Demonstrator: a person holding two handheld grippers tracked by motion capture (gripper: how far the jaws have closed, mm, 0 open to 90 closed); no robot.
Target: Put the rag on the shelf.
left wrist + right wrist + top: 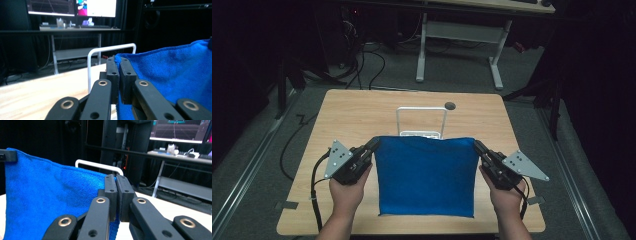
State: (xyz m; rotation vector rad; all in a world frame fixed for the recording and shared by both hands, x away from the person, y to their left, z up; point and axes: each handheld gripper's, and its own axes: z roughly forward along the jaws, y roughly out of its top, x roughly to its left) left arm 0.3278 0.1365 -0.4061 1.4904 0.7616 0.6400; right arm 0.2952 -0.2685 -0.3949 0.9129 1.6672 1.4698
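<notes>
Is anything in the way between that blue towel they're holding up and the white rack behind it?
Nothing visible. The blue towel hangs from both tools, left tool and right tool, just in front of the white rack, with no object between them.

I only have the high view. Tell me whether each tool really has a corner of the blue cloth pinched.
Observer: Yes on the left. In the left gripper view the left tool has its jaws shut on the top corner of the blue cloth.
Operator: Now check the right one.
Observer: Same there. The right tool is shut on the other top corner, with the cloth edge showing between the pads.
Operator: Report where the white rack sits against the cloth's top edge.
Observer: The white rack has its top bar slightly above the cloth's top edge and behind it, with the cloth hanging stretched between both tools.
</notes>
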